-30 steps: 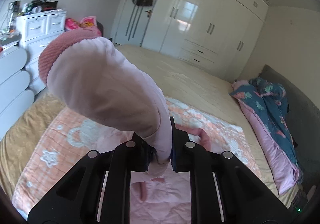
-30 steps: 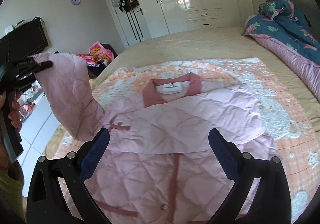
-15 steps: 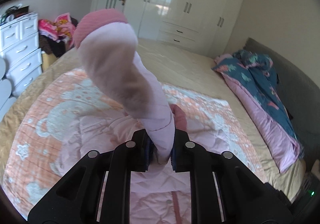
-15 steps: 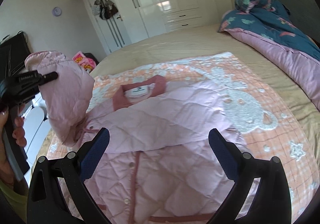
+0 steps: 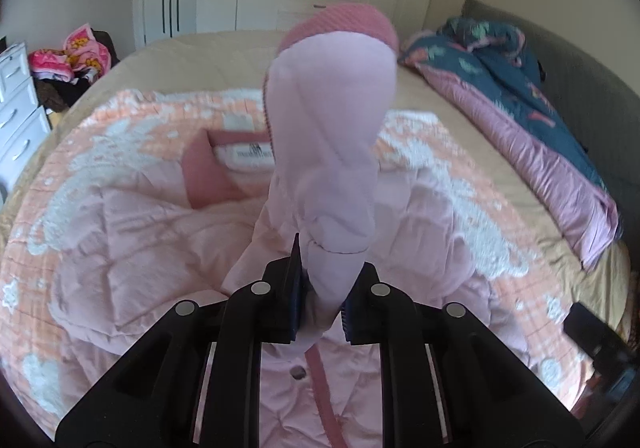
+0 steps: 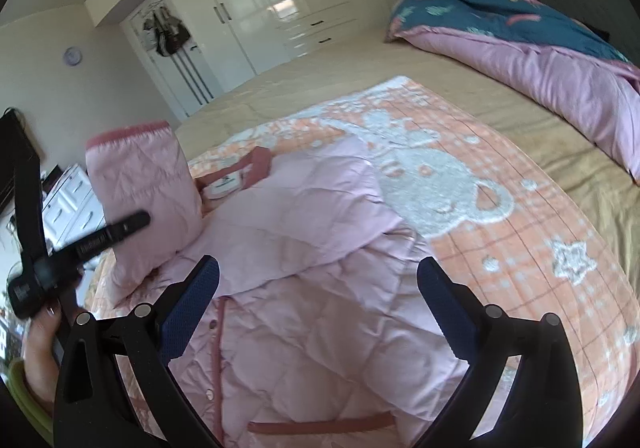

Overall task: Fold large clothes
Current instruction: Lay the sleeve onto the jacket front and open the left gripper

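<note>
A pale pink quilted jacket point(image 6: 304, 288) with a darker pink collar lies spread on an orange-and-white patterned blanket point(image 6: 520, 248) covering a tan bed point(image 6: 500, 108). The left hand-held gripper point(image 5: 320, 312) is pressed together, pinching the jacket's sleeve point(image 5: 332, 152), which is lifted above the jacket's chest, its ribbed pink cuff uppermost. The right hand-held gripper point(image 6: 318, 308) hovers over the jacket's front with its blue-padded fingers spread wide, holding nothing. A dark blue and pink duvet point(image 6: 520, 32) lies bunched at the bed's far side.

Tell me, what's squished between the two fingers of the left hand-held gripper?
The pink jacket's sleeve. The left wrist view shows the left hand-held gripper pinching it, with the dark pink cuff sticking up.
</note>
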